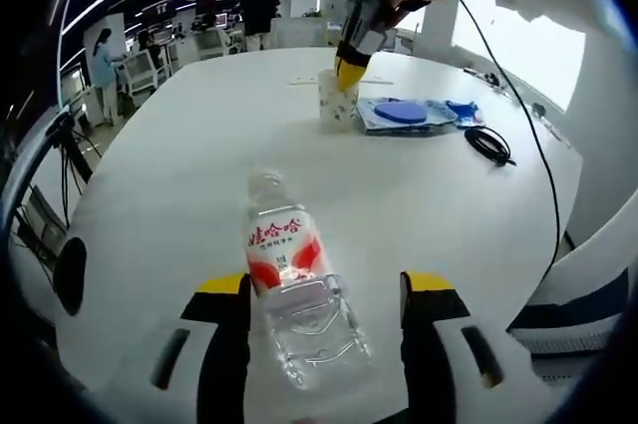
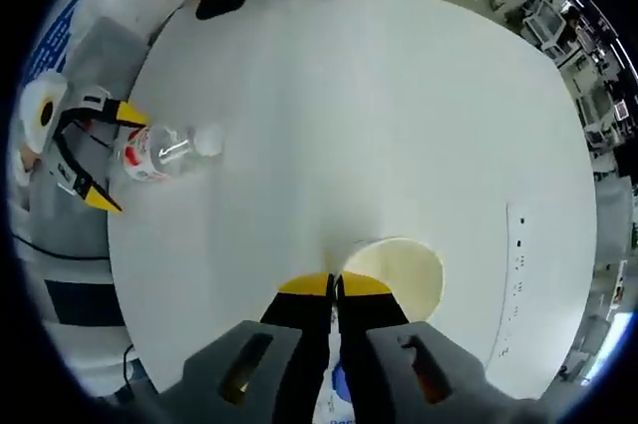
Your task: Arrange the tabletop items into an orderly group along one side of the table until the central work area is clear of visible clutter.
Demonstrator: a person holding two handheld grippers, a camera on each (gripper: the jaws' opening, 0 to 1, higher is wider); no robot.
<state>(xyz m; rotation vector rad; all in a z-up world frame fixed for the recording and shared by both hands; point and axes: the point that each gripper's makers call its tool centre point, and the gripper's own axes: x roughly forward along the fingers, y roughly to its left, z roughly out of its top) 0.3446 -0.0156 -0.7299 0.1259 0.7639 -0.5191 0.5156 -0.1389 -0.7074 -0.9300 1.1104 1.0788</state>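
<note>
Left gripper (image 1: 324,309) spread wide, jaws straddling the lying water bottle (image 1: 289,274) near the table's (image 1: 199,145) edge: close squarely on its body. Right gripper (image 2: 335,287) pinches the paper cup's (image 2: 399,269) rim; lift straight. Blue pouch (image 1: 404,113) and black cable (image 1: 488,143) crowd that far side.

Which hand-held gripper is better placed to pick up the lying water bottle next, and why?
The left hand-held gripper: its open jaws already straddle the water bottle lying on the white table. The right hand-held gripper is across the table, jaws closed at the rim of the paper cup.
</note>
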